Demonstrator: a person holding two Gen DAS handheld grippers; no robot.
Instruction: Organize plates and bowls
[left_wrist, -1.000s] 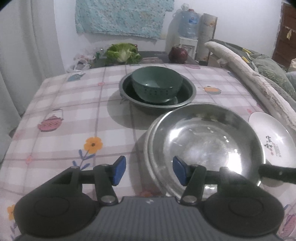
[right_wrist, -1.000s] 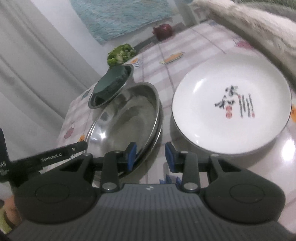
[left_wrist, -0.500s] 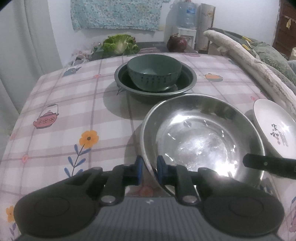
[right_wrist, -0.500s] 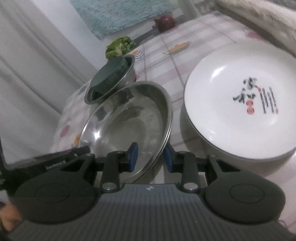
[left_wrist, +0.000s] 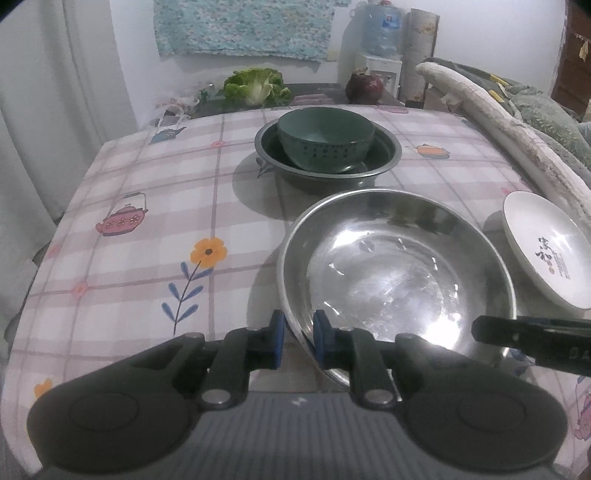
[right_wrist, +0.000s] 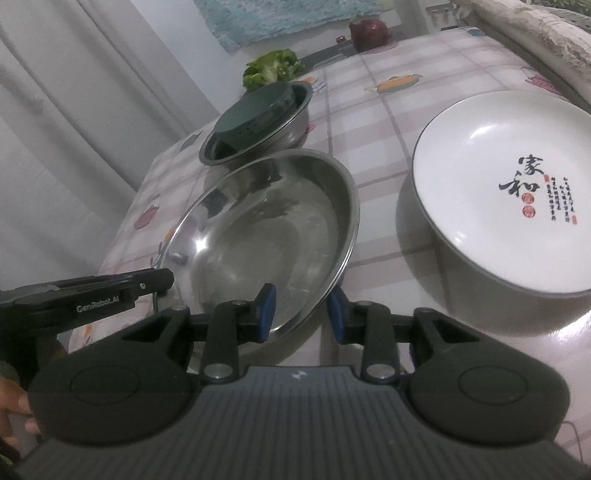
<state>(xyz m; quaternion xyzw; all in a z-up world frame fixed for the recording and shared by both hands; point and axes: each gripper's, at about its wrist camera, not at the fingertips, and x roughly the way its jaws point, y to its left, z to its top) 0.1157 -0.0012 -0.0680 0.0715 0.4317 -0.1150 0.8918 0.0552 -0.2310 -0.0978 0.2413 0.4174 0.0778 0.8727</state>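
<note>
Steel basin (left_wrist: 395, 273) sits nearest you on the bench (left_wrist: 147, 206); your left gripper (left_wrist: 297, 341) pinches its near rim, jaws pressed onto the lip. Your right gripper (right_wrist: 301, 312) straddles the rim's other side; whether its pads bite, you cannot tell. Lift both ends level, slowly. Just beside: white plate (right_wrist: 506, 192). Farther: green bowl (left_wrist: 325, 136) nested in dark basin (left_wrist: 384, 158), the likely stacking spot.

Three bowls (left_wrist: 395, 269), one plate (left_wrist: 546, 254), two grippers (left_wrist: 297, 339).
</note>
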